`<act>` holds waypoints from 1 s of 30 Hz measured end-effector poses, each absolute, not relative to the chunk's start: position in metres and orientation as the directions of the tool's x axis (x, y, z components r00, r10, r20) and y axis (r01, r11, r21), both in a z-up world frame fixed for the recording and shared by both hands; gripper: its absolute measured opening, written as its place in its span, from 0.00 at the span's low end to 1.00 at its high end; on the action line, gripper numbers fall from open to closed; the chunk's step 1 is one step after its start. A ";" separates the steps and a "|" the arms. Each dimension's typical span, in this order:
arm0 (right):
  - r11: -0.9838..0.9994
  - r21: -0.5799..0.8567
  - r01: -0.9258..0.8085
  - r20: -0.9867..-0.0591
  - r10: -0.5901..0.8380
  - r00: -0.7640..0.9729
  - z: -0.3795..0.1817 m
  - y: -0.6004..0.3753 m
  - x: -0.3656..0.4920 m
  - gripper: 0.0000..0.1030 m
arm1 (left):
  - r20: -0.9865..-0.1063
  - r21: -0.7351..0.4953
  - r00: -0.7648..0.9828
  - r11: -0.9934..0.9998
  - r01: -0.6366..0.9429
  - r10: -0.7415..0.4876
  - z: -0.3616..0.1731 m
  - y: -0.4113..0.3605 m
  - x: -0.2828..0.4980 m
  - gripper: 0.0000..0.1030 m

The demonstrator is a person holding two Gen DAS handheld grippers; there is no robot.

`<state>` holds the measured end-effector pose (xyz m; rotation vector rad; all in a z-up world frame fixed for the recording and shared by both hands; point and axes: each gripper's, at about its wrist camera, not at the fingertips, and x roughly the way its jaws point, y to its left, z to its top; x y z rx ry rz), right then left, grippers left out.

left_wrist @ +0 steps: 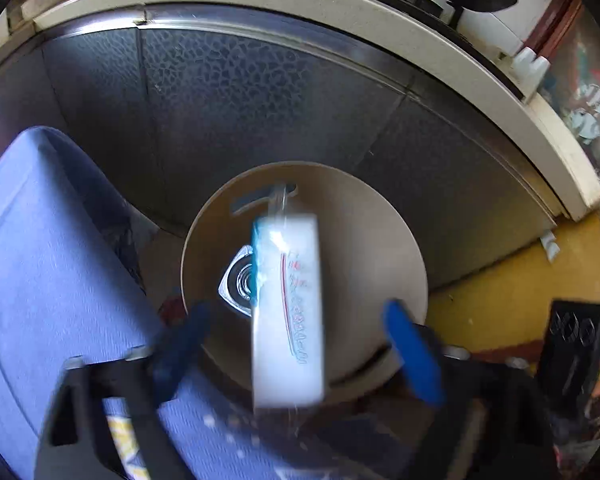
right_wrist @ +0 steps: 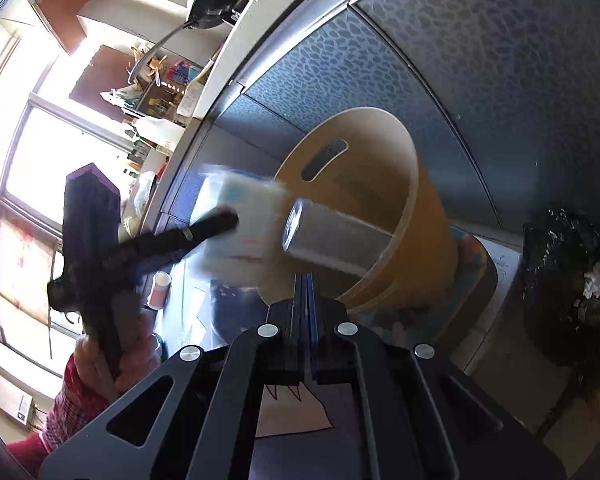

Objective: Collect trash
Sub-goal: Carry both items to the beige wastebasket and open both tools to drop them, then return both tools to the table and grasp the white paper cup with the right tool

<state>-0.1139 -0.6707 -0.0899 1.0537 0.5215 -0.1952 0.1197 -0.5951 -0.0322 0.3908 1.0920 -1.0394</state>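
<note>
Hanging blurred between the wide-spread left tongs point(left_wrist: 296, 340), a white plastic bottle with a teal label point(left_wrist: 287, 312) sits over the round tan bin point(left_wrist: 384, 240); only the right wrist view shows the right tongs point(right_wrist: 305, 292) pressed together, empty.

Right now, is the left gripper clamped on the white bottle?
No, the left gripper stands wide open, its blue fingers clear of the white bottle above the round bin.

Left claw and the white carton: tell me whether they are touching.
Apart. The left wrist view shows the left claw open, with bin showing on both sides between its blue fingers and the blurred white carton over the round bin.
</note>
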 end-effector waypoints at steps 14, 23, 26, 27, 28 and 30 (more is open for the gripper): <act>0.494 0.747 0.445 -0.528 0.033 0.849 -0.078 -0.668 -0.107 0.15 | -0.795 -0.346 0.045 0.512 0.786 -0.605 0.012 -0.529 0.140 0.82; 0.671 0.664 0.328 -0.527 0.110 0.843 -0.015 -0.614 -0.043 0.38 | -0.748 -0.291 0.183 0.563 0.773 -0.638 0.070 -0.368 0.160 0.79; 0.739 0.625 0.251 -0.538 0.175 0.825 0.003 -0.580 -0.001 0.40 | -0.783 -0.194 0.300 0.672 0.715 -0.545 0.078 -0.293 0.184 0.73; 0.759 0.610 0.229 -0.546 0.193 0.816 0.008 -0.568 0.015 0.43 | -0.790 -0.160 0.340 0.707 0.689 -0.510 0.080 -0.269 0.190 0.73; 0.779 0.592 0.205 -0.556 0.211 0.804 0.013 -0.554 0.033 0.43 | -0.796 -0.120 0.389 0.751 0.649 -0.464 0.082 -0.238 0.200 0.73; 0.806 0.573 0.150 -0.568 0.259 0.781 0.022 -0.526 0.072 0.44 | -0.799 -0.091 0.448 0.818 0.568 -0.400 0.083 -0.187 0.218 0.72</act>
